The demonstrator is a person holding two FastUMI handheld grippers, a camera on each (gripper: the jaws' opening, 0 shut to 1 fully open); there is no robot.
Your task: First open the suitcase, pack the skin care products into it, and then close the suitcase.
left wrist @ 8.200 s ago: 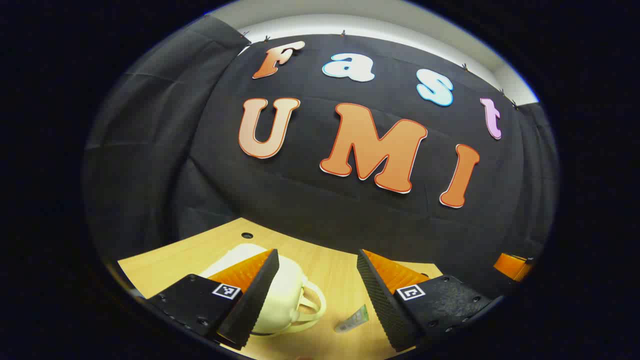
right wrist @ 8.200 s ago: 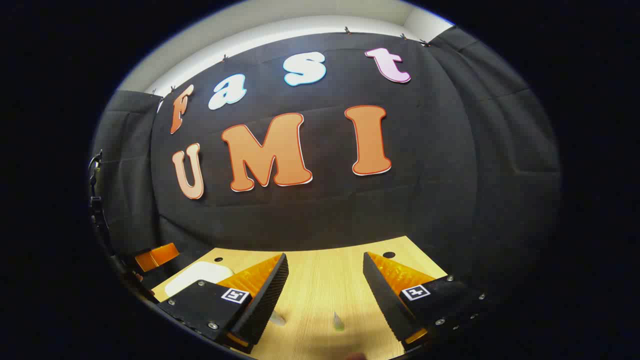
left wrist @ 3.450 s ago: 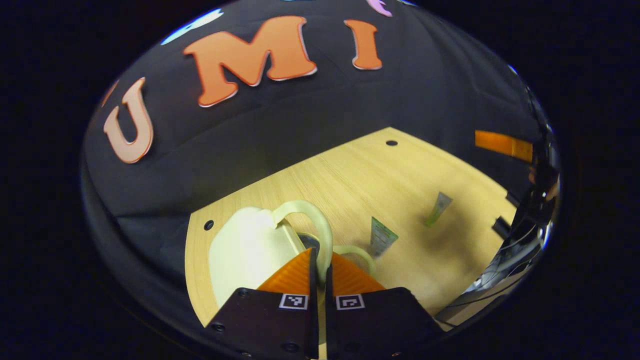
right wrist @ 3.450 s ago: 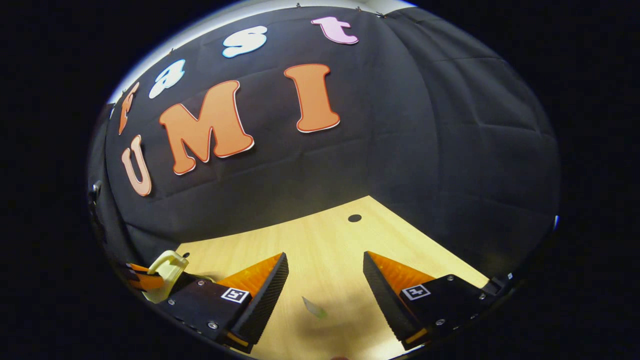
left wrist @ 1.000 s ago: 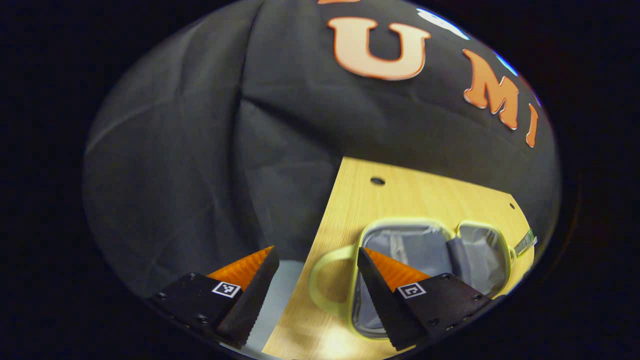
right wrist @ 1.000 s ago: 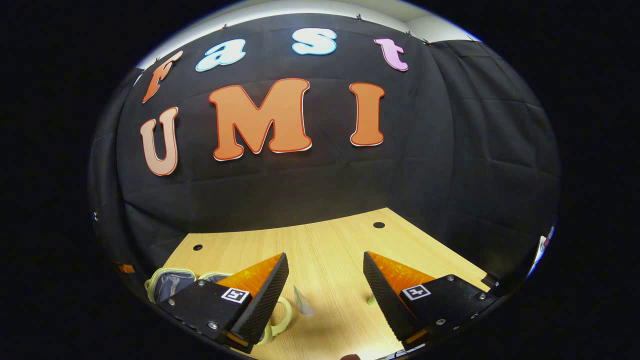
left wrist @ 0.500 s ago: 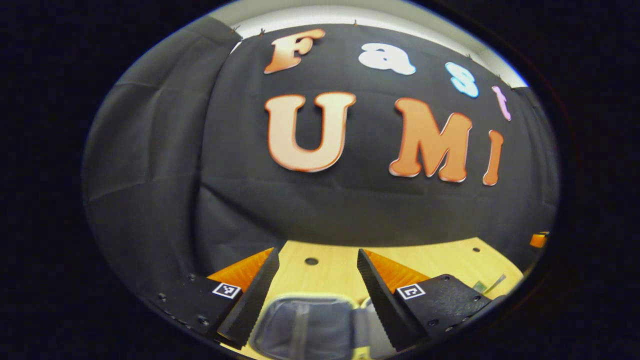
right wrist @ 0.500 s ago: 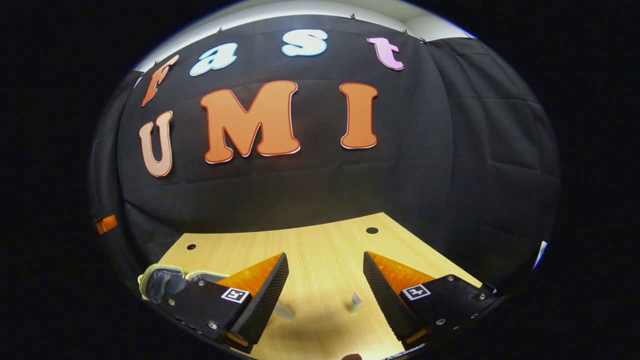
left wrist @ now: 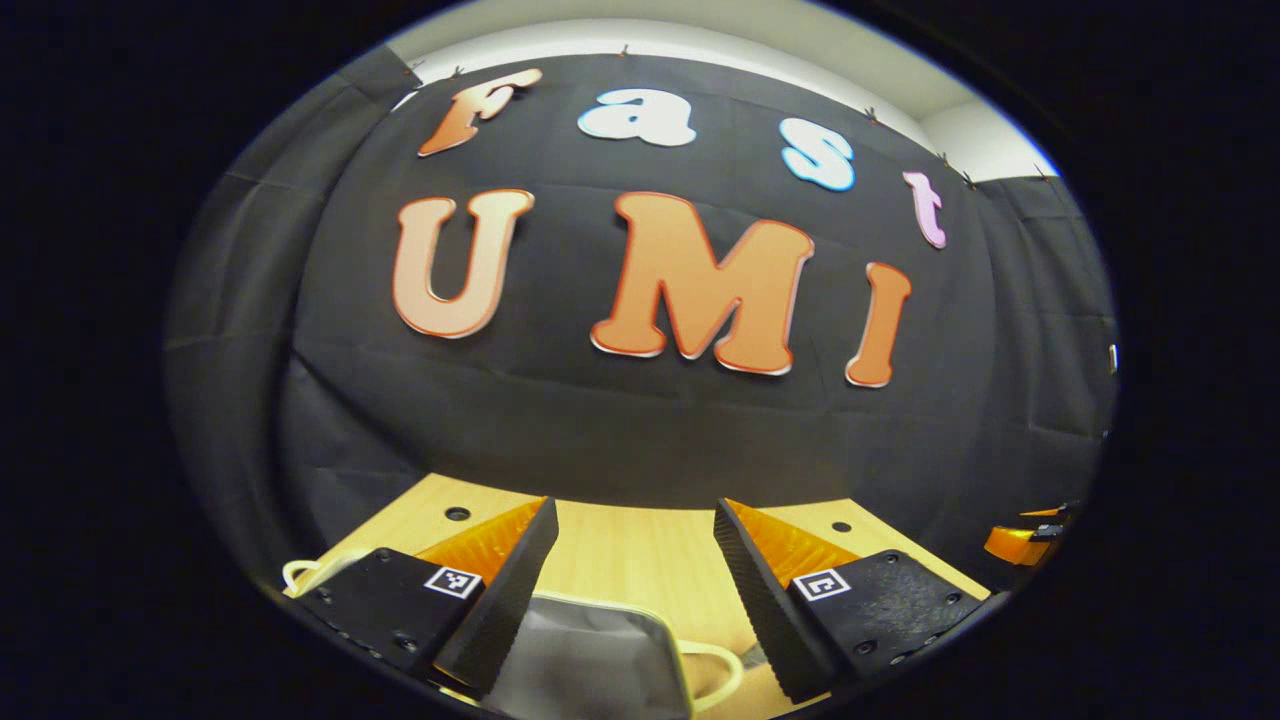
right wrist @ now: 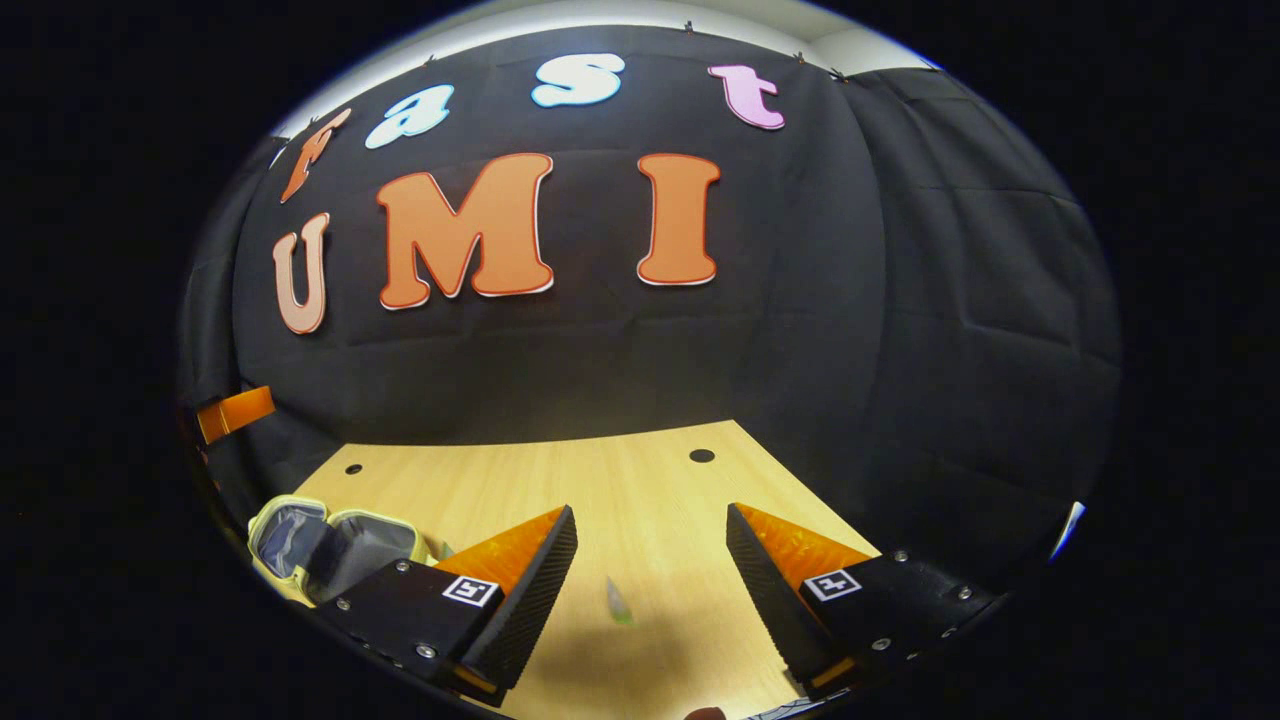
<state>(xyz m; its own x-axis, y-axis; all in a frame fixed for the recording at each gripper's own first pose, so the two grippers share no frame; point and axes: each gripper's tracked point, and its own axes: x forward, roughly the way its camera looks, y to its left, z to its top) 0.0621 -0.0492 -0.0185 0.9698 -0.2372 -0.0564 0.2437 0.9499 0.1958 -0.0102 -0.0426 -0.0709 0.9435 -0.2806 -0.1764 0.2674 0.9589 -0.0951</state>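
Wooden worktop (right wrist: 640, 490) carries the opened suitcase (right wrist: 330, 545), left of the right gripper (right wrist: 647, 575), whose jaws gape empty. A skin care tube (right wrist: 618, 603) lies between them: packing starts, so descend and pinch it. Left gripper (left wrist: 632, 575), jaws open, has swung from the suitcase's edge to over its lining (left wrist: 590, 660).

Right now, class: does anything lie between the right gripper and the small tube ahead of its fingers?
Nothing visible does. The right gripper is open, and the small tube lies on bare table in the gap ahead. The open suitcase sits off to the side.
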